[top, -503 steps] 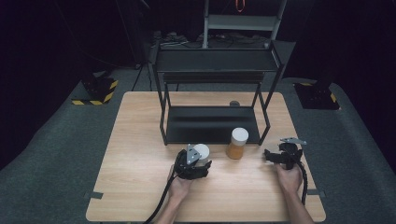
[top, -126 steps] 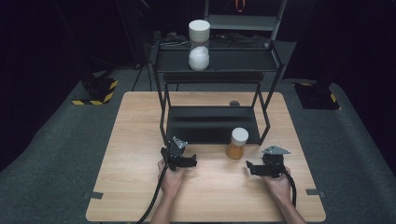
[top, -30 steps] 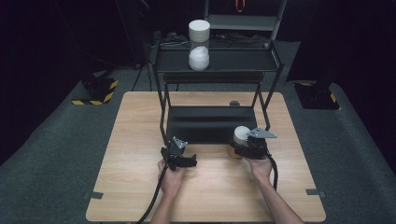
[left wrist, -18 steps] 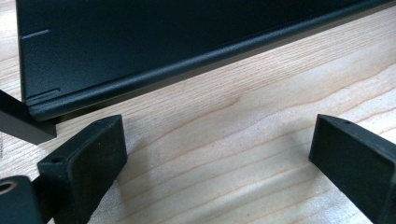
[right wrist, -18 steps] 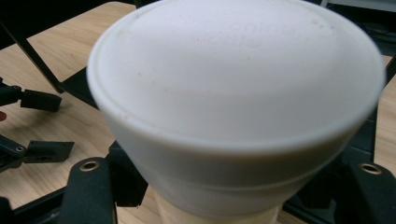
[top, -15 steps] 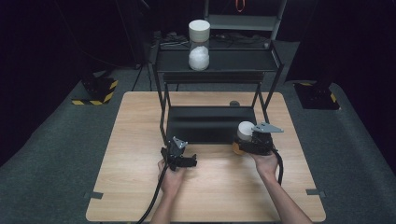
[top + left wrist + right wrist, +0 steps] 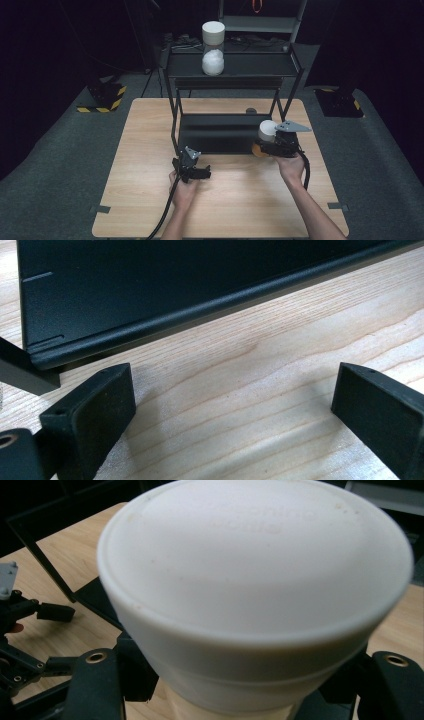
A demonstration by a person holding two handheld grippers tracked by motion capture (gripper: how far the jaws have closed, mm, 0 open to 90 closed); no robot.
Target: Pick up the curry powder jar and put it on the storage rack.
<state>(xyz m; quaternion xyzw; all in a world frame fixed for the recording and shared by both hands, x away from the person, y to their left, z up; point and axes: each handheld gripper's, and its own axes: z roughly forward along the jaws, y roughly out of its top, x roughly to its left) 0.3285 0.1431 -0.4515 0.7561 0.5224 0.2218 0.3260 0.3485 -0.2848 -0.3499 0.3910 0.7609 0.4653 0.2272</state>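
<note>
A jar [image 7: 266, 132] with a white lid and orange contents hangs tilted just above the table, by the front right leg of the black rack [image 7: 225, 135]. My right gripper [image 7: 268, 145] is shut on its body below the lid. In the right gripper view the white lid [image 7: 255, 580] looms close above the two jaws, and the right gripper [image 7: 245, 682] clasps the jar from both sides. My left gripper [image 7: 202, 173] rests on the wooden table [image 7: 150, 200] in front of the rack's lower shelf [image 7: 150, 290]. The left gripper [image 7: 235, 410] stands open over bare wood.
On the rack's top shelf stands a clear jar [image 7: 213, 42] with a white lid and white contents. A small dark disc [image 7: 251, 110] lies on the table behind the rack. A yellow-and-black striped base [image 7: 102, 97] sits on the floor at the far left.
My right gripper has lifted the orange jar off the table and carried it up and a little to the right. The left gripper has stayed put.
</note>
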